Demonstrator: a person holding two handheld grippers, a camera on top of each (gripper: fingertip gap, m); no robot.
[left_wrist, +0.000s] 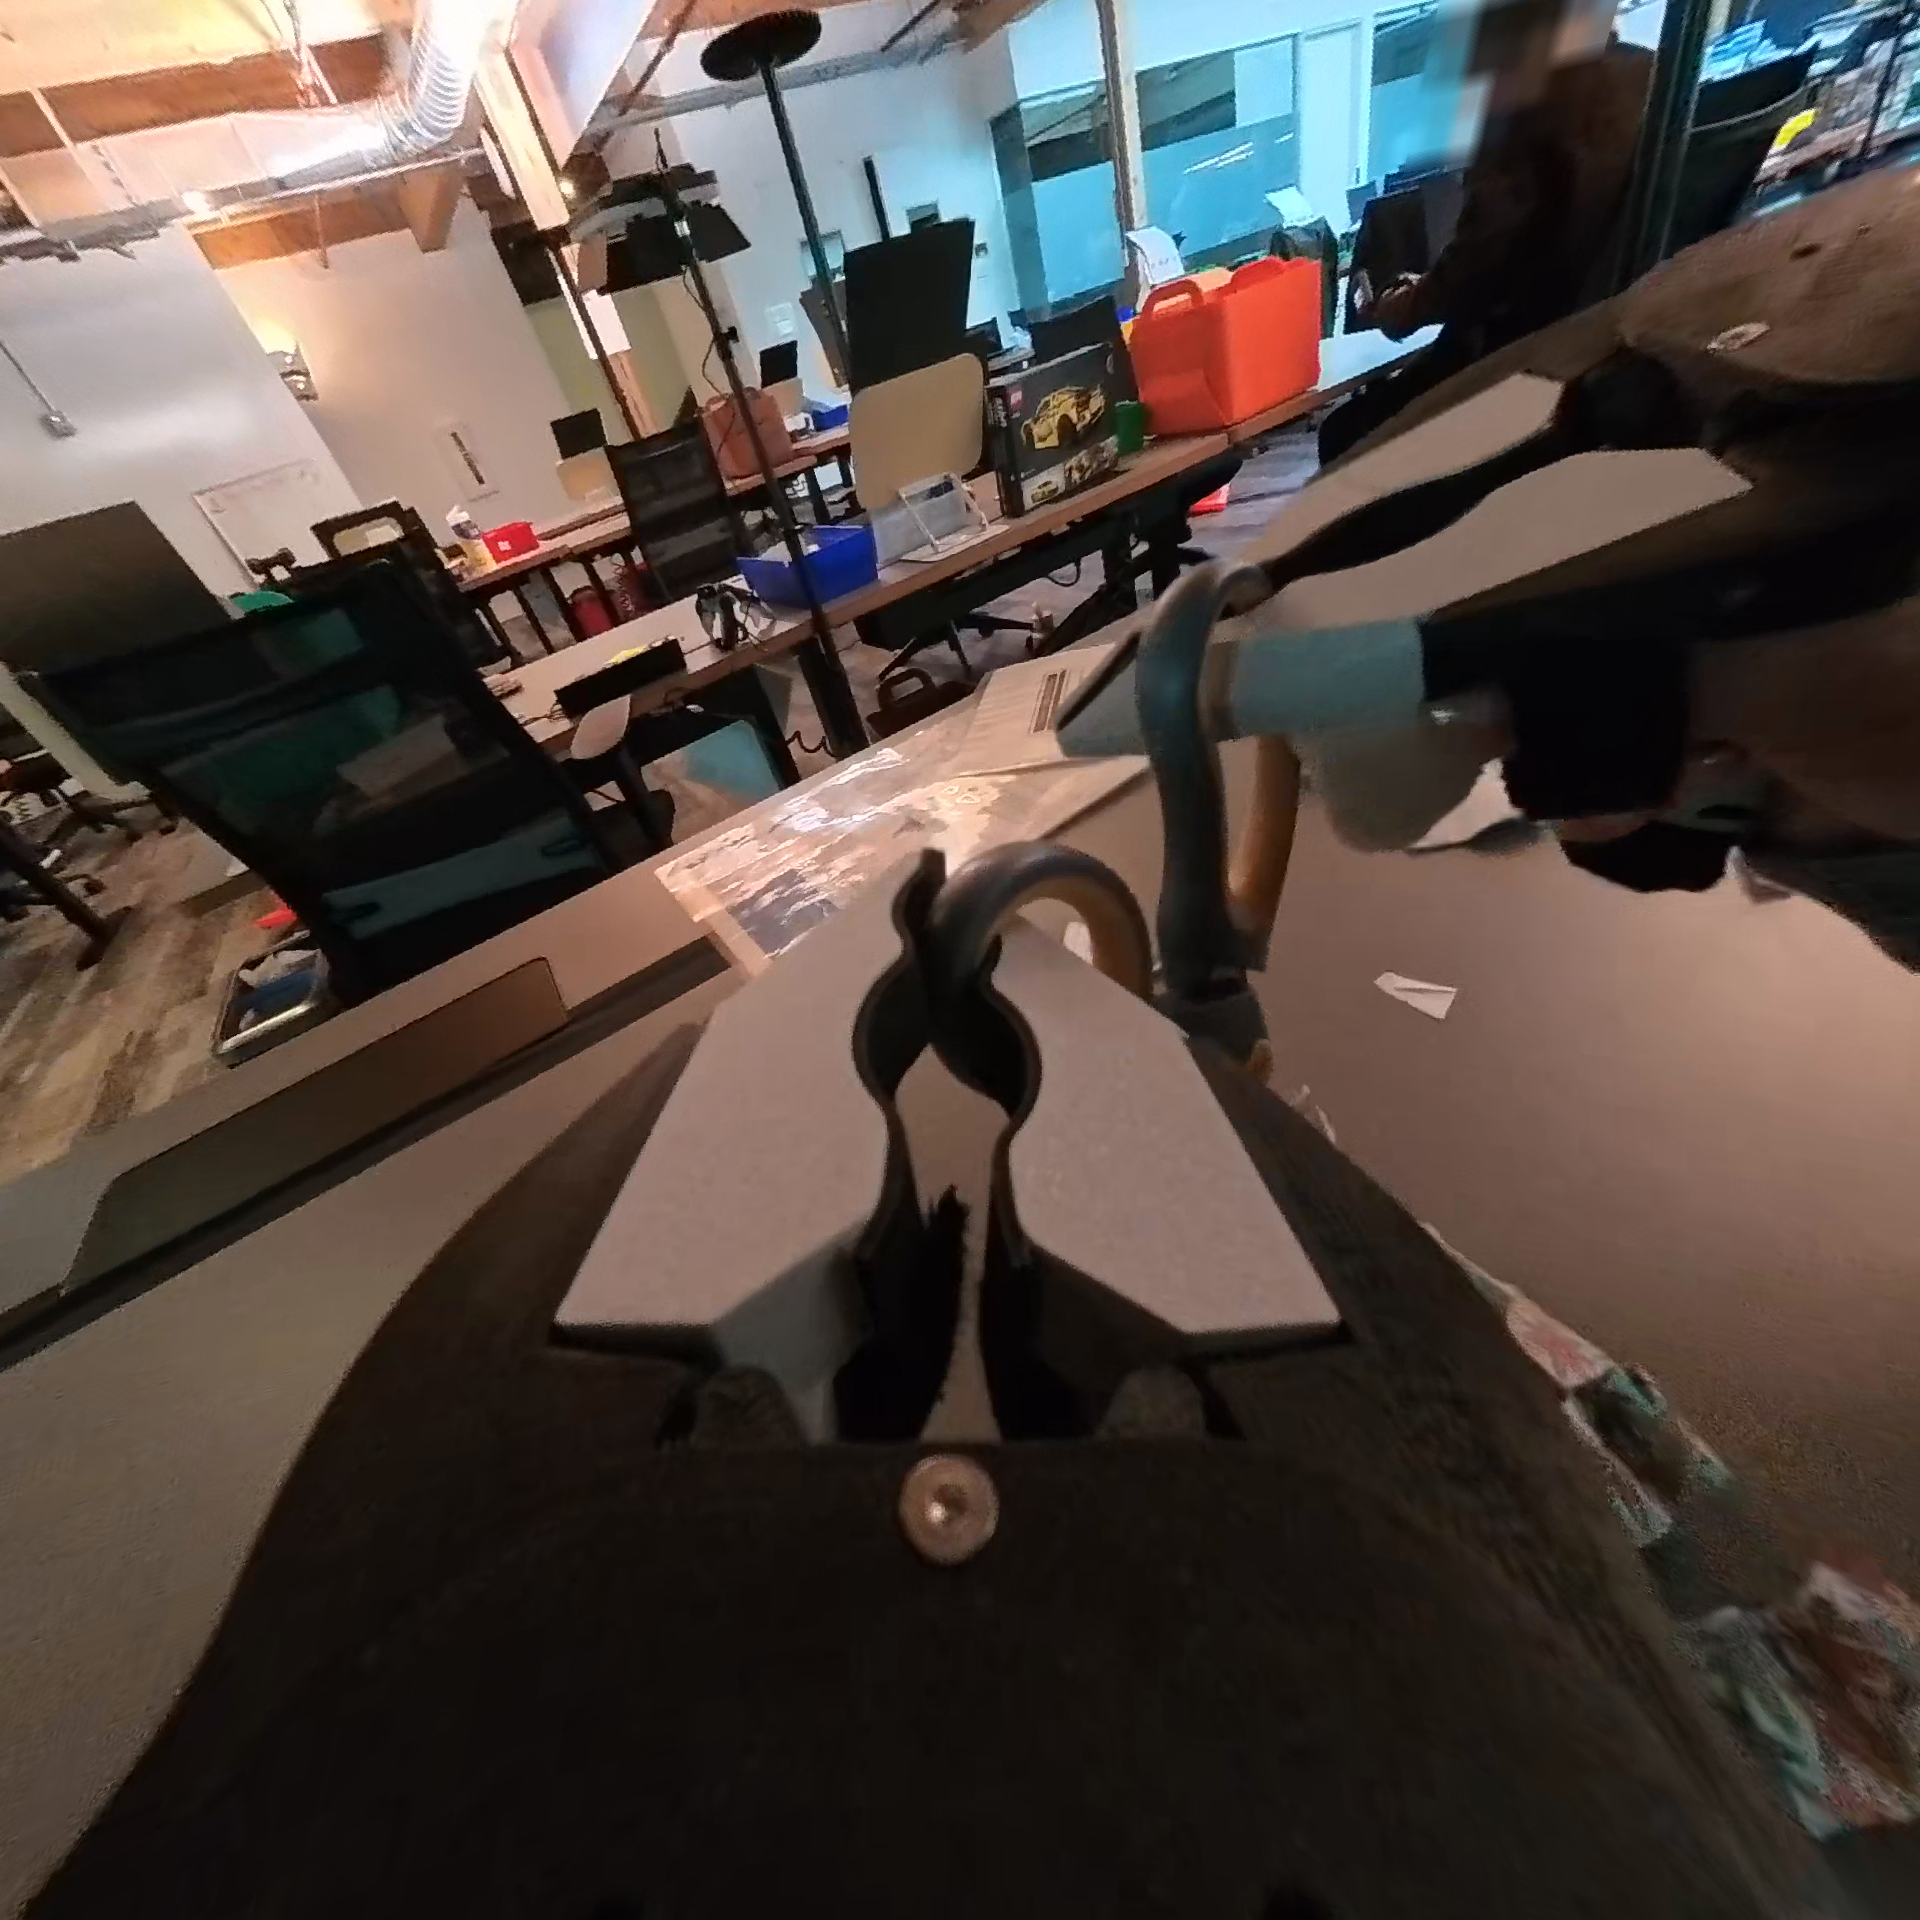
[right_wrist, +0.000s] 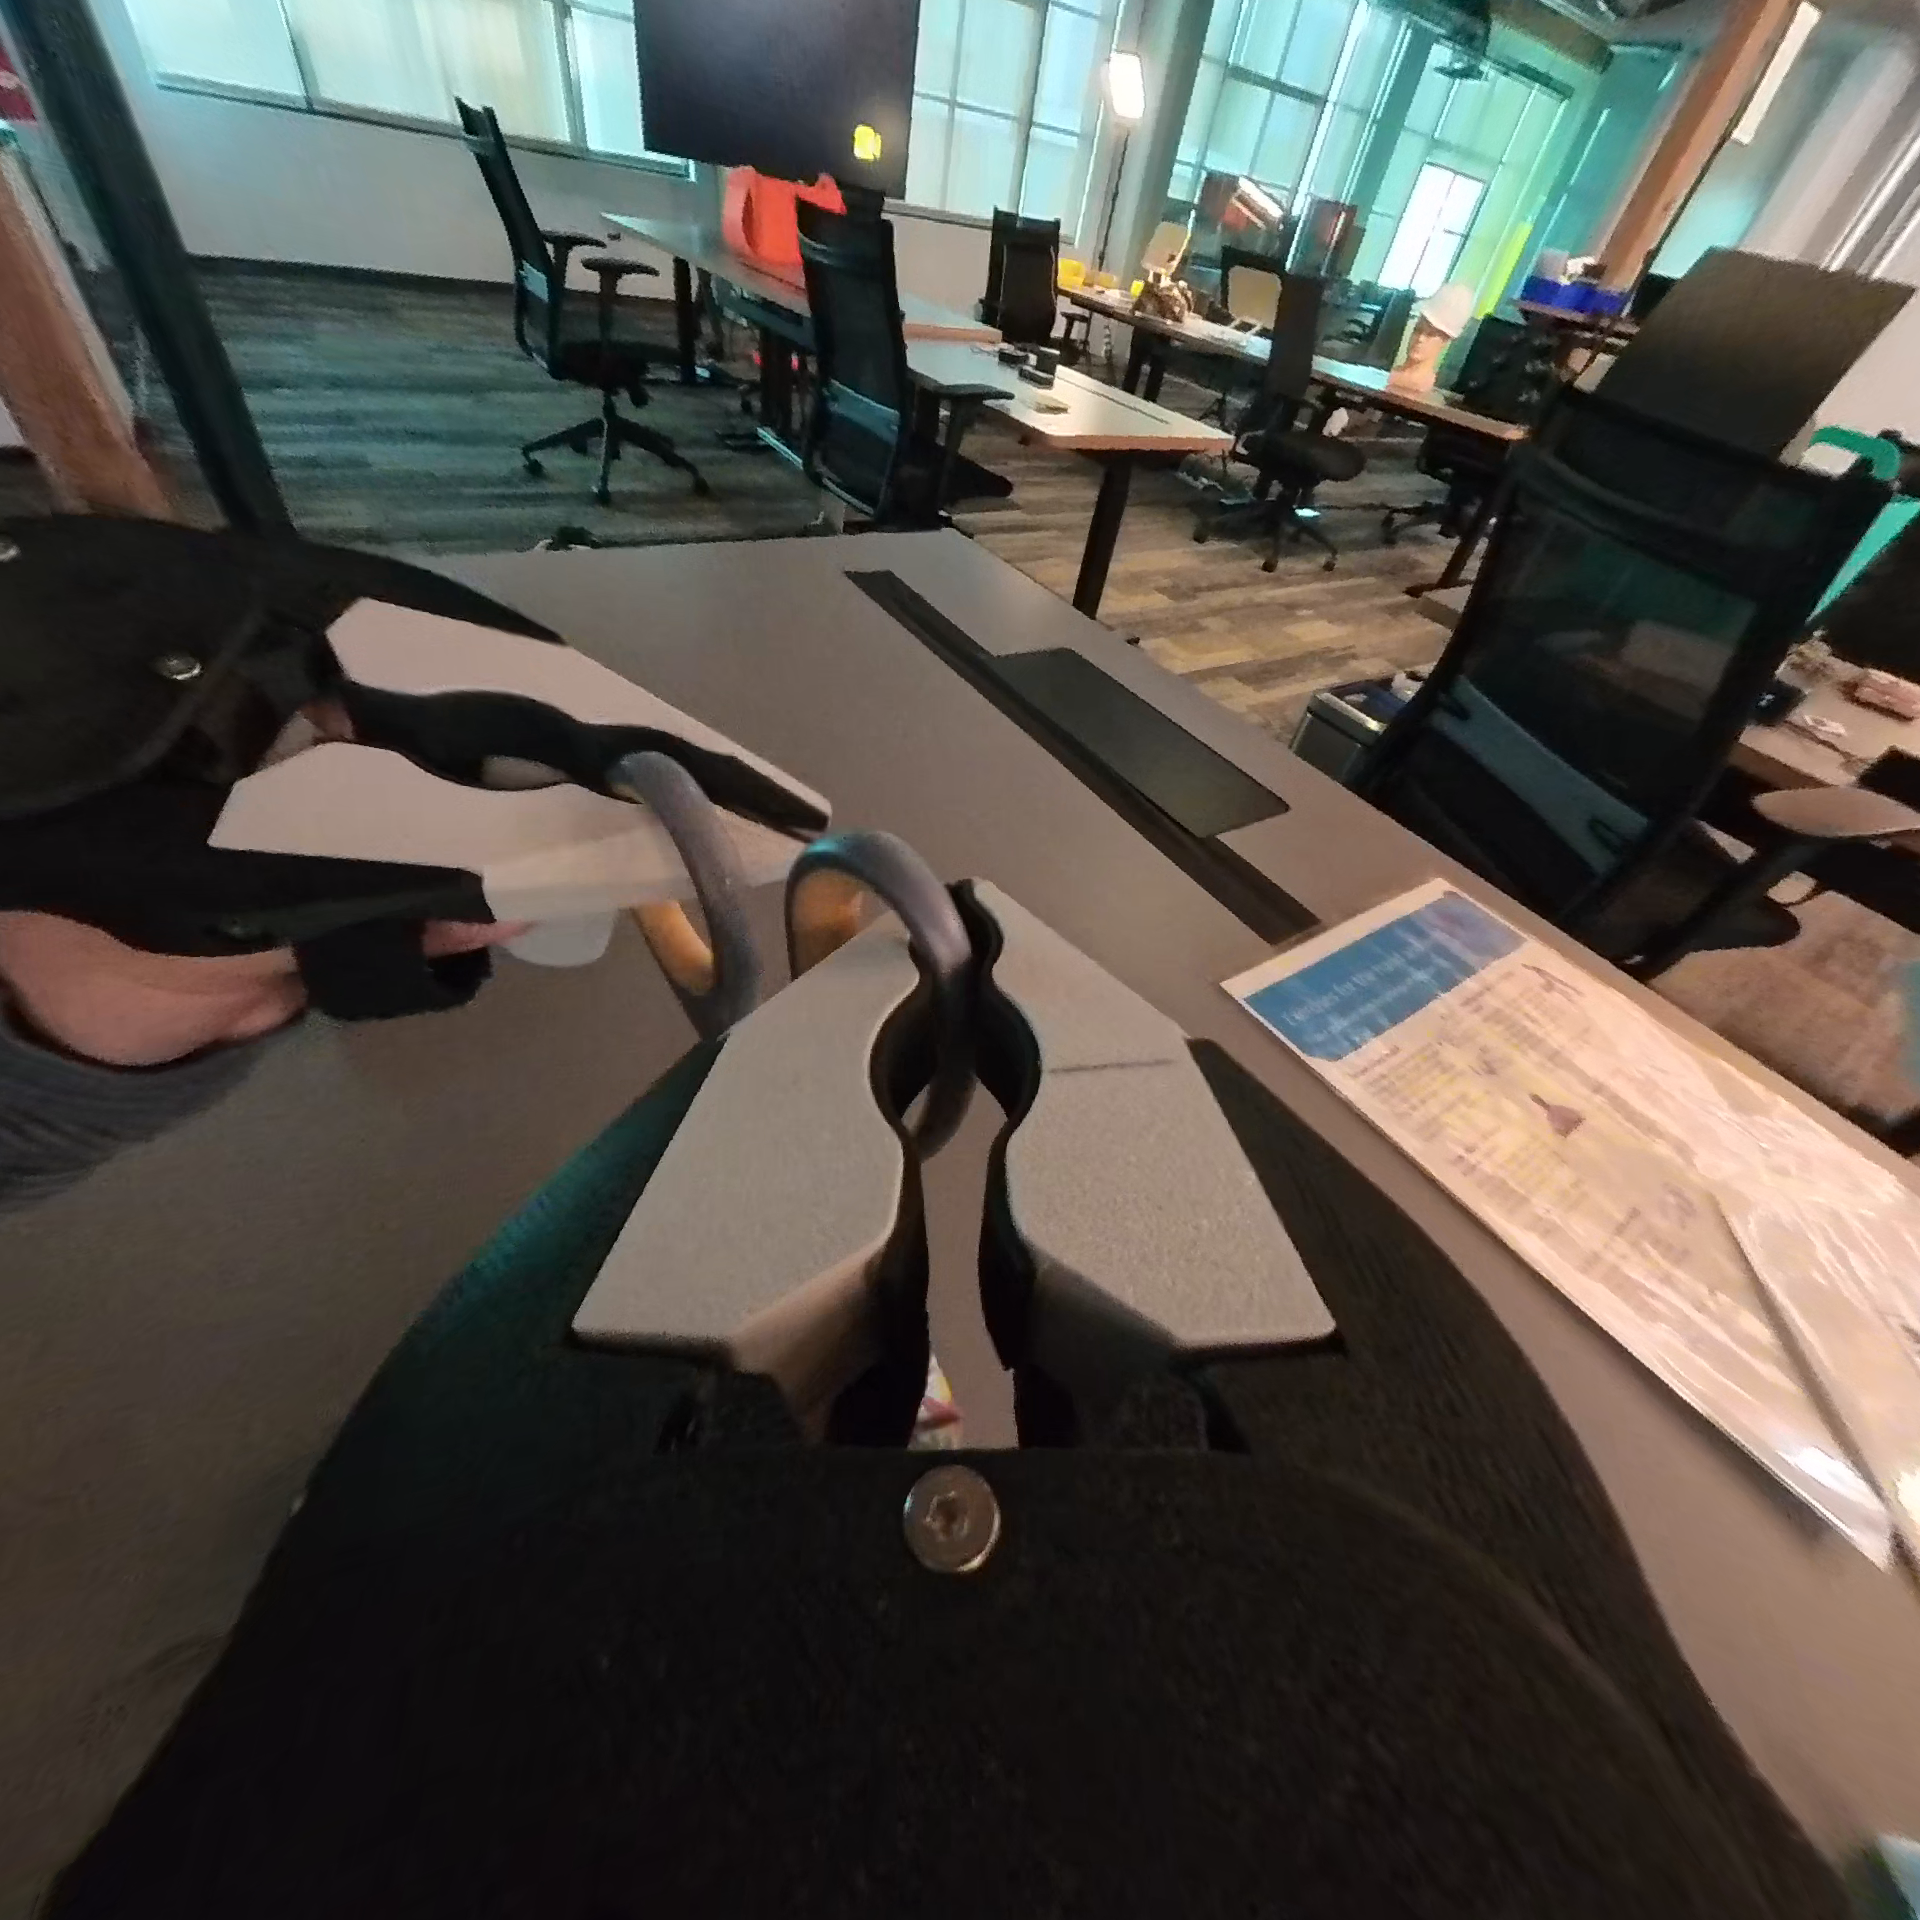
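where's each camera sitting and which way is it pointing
Left wrist view: on the left gripper, looking along its fingers over the grey desk toward office desks; right gripper at upper right.
Right wrist view: on the right gripper, facing windows and chairs; left gripper and a hand at left.
Shared: scissors, one handle loop shut in each gripper; laminated sheet.

We are in an open-plan office: rows of long desks (right_wrist: 1091, 416), mesh swivel chairs (right_wrist: 582, 312), a wall monitor (right_wrist: 774, 88).
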